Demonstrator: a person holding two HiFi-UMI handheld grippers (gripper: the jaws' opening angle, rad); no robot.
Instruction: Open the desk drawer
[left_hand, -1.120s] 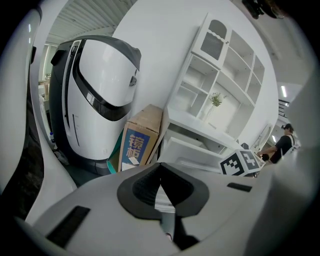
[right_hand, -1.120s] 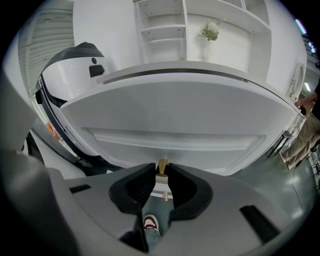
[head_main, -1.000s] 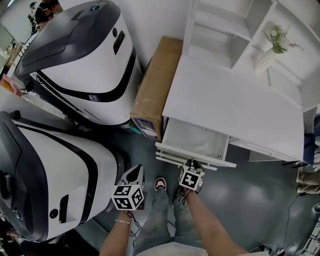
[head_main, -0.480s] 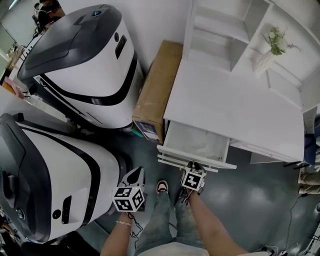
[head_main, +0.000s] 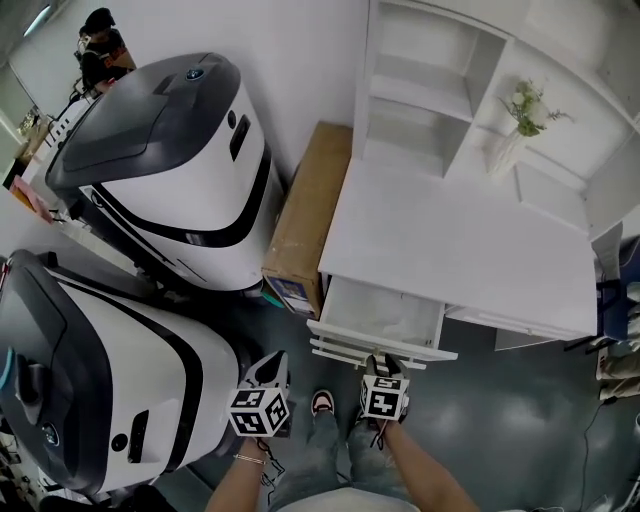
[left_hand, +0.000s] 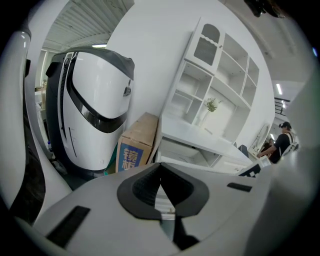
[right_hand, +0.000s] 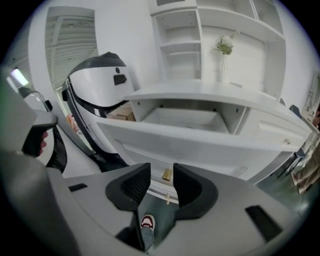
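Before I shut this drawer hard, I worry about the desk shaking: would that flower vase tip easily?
Probably yes: the vase looks tall and narrow, with flowers spreading above it, so likely top-heavy. Nothing visibly braces it on the desk. Possibly fragile, though its material is unclear.

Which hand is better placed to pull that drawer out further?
Likely the right gripper: it sits at the drawer front, its jaws just opened, the gold knob in line between them but not gripped. The left gripper hangs off to the side, jaws shut, by the white machine.
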